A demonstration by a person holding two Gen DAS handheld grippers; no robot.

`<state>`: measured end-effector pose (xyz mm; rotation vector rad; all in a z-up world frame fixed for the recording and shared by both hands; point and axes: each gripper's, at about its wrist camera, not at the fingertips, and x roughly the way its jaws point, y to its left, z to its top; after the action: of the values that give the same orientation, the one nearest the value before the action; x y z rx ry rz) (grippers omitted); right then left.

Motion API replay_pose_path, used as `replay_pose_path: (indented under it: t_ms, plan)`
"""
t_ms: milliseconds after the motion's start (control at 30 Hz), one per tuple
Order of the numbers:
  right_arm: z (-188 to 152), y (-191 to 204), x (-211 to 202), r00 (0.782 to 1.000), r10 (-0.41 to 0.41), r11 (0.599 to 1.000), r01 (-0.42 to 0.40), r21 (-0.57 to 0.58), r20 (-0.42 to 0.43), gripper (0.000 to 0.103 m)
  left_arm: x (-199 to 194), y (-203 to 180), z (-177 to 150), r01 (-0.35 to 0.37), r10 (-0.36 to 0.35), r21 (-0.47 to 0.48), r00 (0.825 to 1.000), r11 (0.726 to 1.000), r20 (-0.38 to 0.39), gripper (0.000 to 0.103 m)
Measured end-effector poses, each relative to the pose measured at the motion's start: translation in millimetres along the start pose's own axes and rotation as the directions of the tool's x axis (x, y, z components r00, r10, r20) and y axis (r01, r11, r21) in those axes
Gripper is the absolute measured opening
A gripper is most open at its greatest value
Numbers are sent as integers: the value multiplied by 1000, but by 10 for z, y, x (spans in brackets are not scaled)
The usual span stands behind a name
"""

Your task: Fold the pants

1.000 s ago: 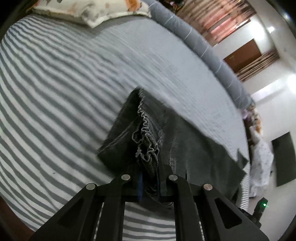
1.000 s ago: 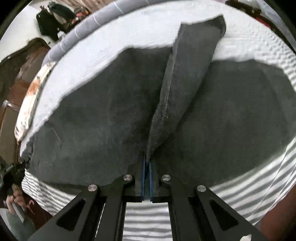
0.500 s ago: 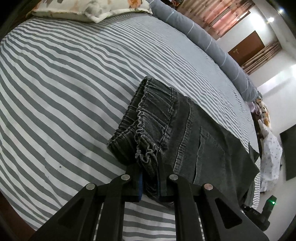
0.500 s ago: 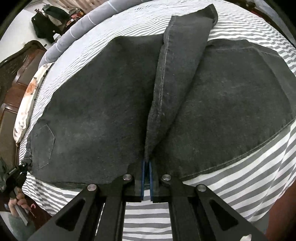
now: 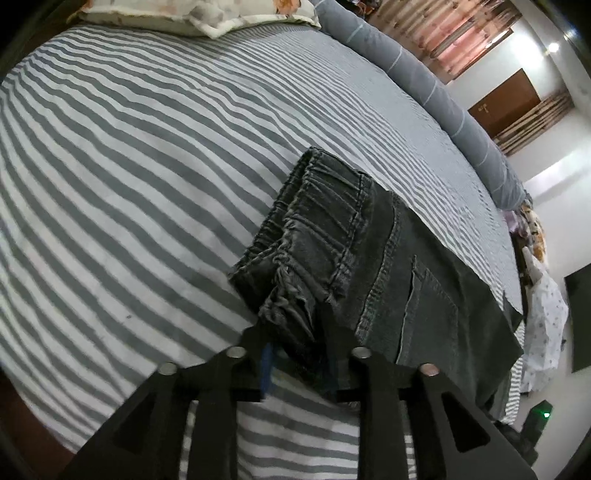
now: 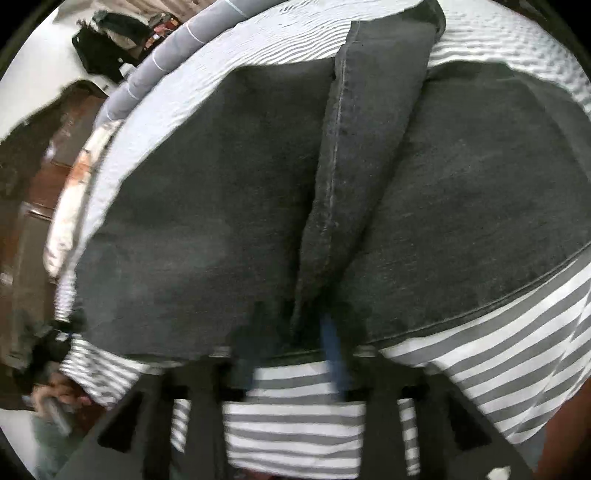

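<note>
Dark grey denim pants (image 5: 388, 266) lie folded on the striped bed sheet (image 5: 147, 166). Their gathered elastic waistband (image 5: 321, 221) points toward the pillows. My left gripper (image 5: 295, 332) sits at the near waistband corner. Its jaws are opening, and the bunched fabric lies loose between the fingers. In the right wrist view the pants (image 6: 221, 221) spread wide, with a raised seam fold (image 6: 351, 166) running away from me. My right gripper (image 6: 291, 343) is at the near end of that fold. Its jaws are opening, and the blue pads stand apart from the cloth. This view is blurred.
A floral pillow (image 5: 199, 14) and a long grey bolster (image 5: 424, 88) line the far side of the bed. A wooden headboard (image 6: 37, 166) rises at the left. The bed's near edge runs just below both grippers. A person's hand (image 6: 55, 398) shows at lower left.
Both grippers were shut on the denim and have now spread their jaws. The waistband and the seam fold have dropped onto the bed. Neither hand has shifted much.
</note>
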<state>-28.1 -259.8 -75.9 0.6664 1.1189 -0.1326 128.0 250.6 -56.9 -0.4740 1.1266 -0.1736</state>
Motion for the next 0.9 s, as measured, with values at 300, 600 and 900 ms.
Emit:
replay_pose_path:
  t_ms: [300,600,900]
  plan:
    - [228,-187,-550,996,-25,998,31,-59,90,54,-664,-421,-443,-103,75,152,981,983,180,42]
    - [632,-412,-919,988,-26,997,36,-63,153,54,-370,-2056,-1275,70,-138,548,987,833,85,46]
    - [1118,-429,-929,985,-110,980,129,-151,131,54,502,-3212,-2124,260,-208,650,965,714,-157,45]
